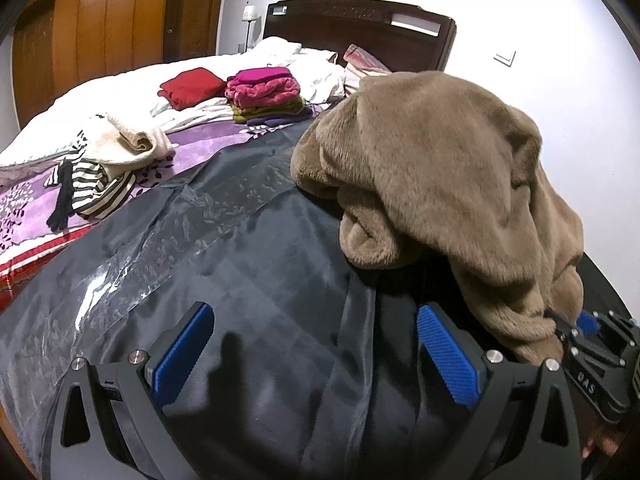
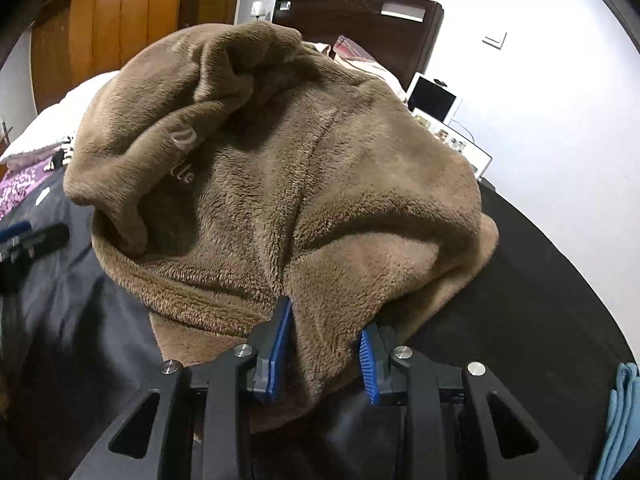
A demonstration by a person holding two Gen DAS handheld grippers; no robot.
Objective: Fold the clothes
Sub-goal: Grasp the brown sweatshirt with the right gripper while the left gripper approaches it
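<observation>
Brown fleece garment (image 2: pixel 280 168) heaped on the bed's dark sheet (image 1: pixel 240 260); soft, bulky, floppy. Right hand-held gripper (image 2: pixel 324 344) clamped on its near fold; left hand-held gripper (image 1: pixel 316 356) apart, empty. Best grip: hem edge.

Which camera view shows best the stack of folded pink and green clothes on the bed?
The left wrist view: the stack of folded clothes lies in plain sight on the bed, beside a red garment. In the right wrist view the brown fleece garment hides it completely.
</observation>
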